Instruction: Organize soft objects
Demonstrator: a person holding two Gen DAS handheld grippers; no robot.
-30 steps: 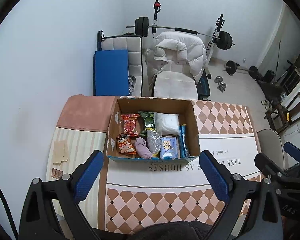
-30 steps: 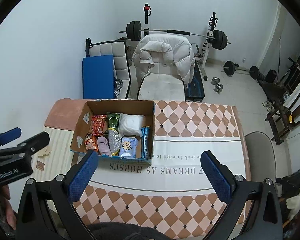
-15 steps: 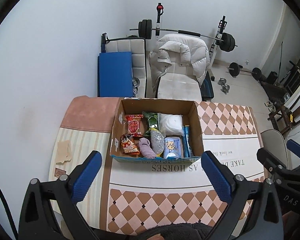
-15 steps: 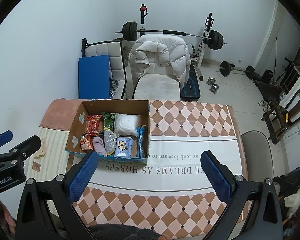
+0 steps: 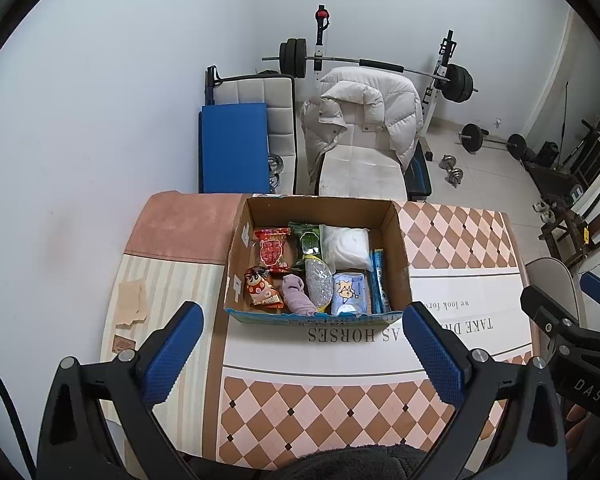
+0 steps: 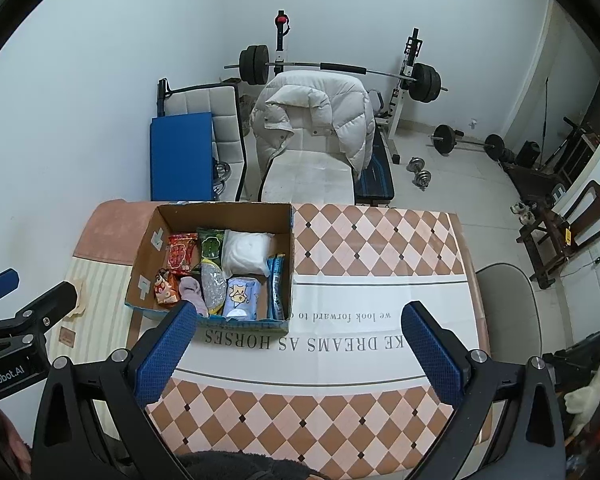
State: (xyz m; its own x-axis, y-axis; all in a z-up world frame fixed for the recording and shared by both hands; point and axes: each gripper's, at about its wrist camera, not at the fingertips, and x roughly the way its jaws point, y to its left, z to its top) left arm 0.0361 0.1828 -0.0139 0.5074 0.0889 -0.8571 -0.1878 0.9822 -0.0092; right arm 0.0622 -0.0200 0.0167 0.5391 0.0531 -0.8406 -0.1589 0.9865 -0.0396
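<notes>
An open cardboard box [image 5: 400, 248] stands on the table and also shows in the right wrist view [image 6: 146, 240]. It holds several soft items: a red snack pack [image 5: 272, 250], a green pack [image 5: 309, 240], a white pouch [image 5: 346, 246], a purple sock [image 5: 296, 294], a blue tissue pack [image 5: 348, 290]. My left gripper [image 5: 300, 352] is open and empty, high above the table in front of the box. My right gripper [image 6: 300, 344] is open and empty, right of the box.
The table [image 6: 380, 248] has a checkered cloth with printed text. Paper scraps [image 5: 131, 304] lie at its left. Behind it stand a chair with a white puffer jacket [image 5: 360, 120], a blue mat [image 5: 234, 148] and a barbell rack [image 5: 380, 64]. A grey chair [image 6: 508, 312] is at the right.
Both grippers have drifted slightly, so the box sits a little differently in each view. Both jaws stay open; nothing in the box has moved.
</notes>
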